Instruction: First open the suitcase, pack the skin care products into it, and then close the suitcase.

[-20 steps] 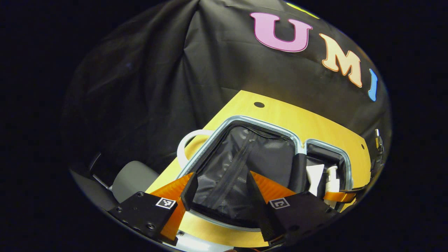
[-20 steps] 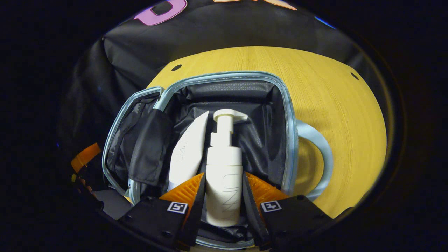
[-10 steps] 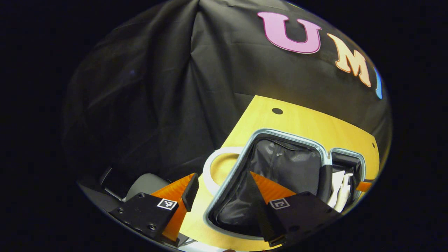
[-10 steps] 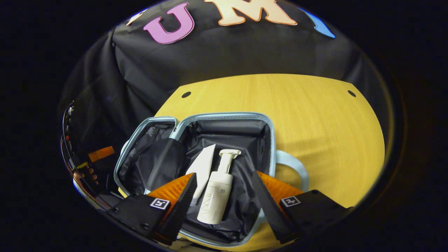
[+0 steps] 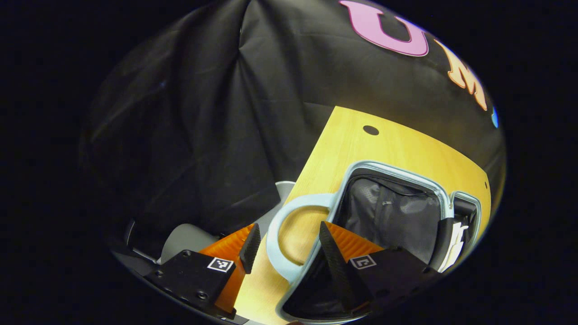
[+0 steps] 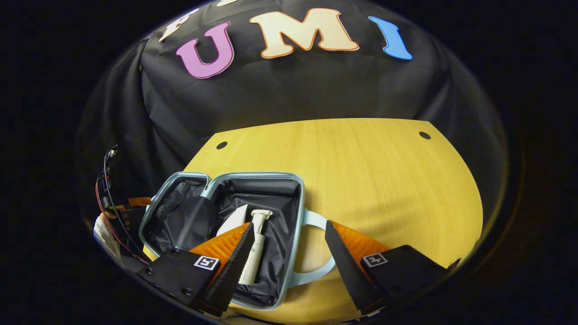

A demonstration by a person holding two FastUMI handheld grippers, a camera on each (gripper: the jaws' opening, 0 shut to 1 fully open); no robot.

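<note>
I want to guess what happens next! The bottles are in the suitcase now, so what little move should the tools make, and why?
Probably the left tool should reach for the near half of the suitcase to fold it shut. The pump bottle and the tube lie inside the open case, and both tools are open and hold nothing; the right tool hangs above the handle.

Black cloth wall [image 6: 289,90] hangs in folds behind and beside the counter [image 6: 384,180]. Counter: yellow wood grain, rounded edge, small dark holes near back corners [image 6: 221,145] [image 6: 424,135]. Light falls bright on counter centre, dimmer twd edges. In left gripper view, a grey rounded obj [image 5: 180,234] sits low beside counter, past its edge.
</note>
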